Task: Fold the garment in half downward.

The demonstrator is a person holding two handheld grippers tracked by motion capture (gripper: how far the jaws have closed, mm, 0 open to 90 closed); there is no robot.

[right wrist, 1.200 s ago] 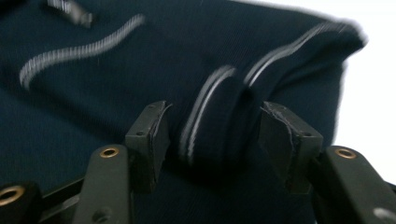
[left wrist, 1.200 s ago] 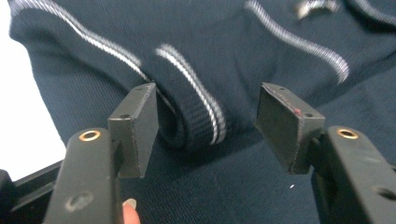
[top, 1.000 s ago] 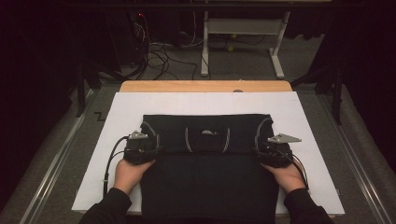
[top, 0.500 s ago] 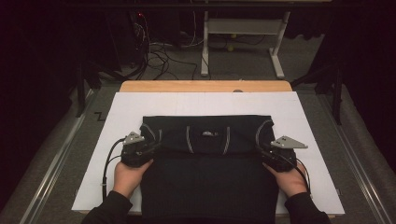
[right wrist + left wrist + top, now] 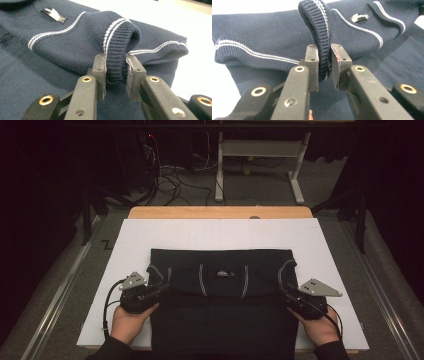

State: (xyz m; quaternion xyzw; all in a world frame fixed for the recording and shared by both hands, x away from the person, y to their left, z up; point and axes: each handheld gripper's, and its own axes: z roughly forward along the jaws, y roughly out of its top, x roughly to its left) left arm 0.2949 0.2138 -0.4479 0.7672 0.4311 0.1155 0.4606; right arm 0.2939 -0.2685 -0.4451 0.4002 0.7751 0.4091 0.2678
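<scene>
Now both grippers have bitten into the dark blue knitted sweater (image 5: pixel 222 305) with thin white stripes, and that is the big change from a moment ago. The jaws of both have just been closing, and now cloth sits tight between them.

Closest to the person, two hands come in at the near edge of the sweater. The left gripper (image 5: pixel 159 288) sits at the sweater's left side. In the left gripper view its two black jaws squeeze a thick ribbed cuff (image 5: pixel 322 42), which bends up in a loop over the pads. The right gripper (image 5: pixel 286 290) sits at the sweater's right side. In the right gripper view its jaws pinch the other ribbed cuff (image 5: pixel 117 50) the same way.

Compared with a second ago, both grippers have slid back toward the person and come up a little, so the sleeve ends are pulled along with them. The folded part of the sweater looks a bit looser at both sides than before.

Past the grippers, the sweater lies flat on a big white sheet (image 5: pixel 210 235) that covers the table. A small label (image 5: pixel 223 273) shows in the middle of the sweater. Beyond the sweater's far edge, a strip of bare light wood tabletop (image 5: pixel 220 212) peeks out.

I think this means the grab is done and the folding can go on: both sleeves are ready to be lifted and laid across the sweater's body.
</scene>
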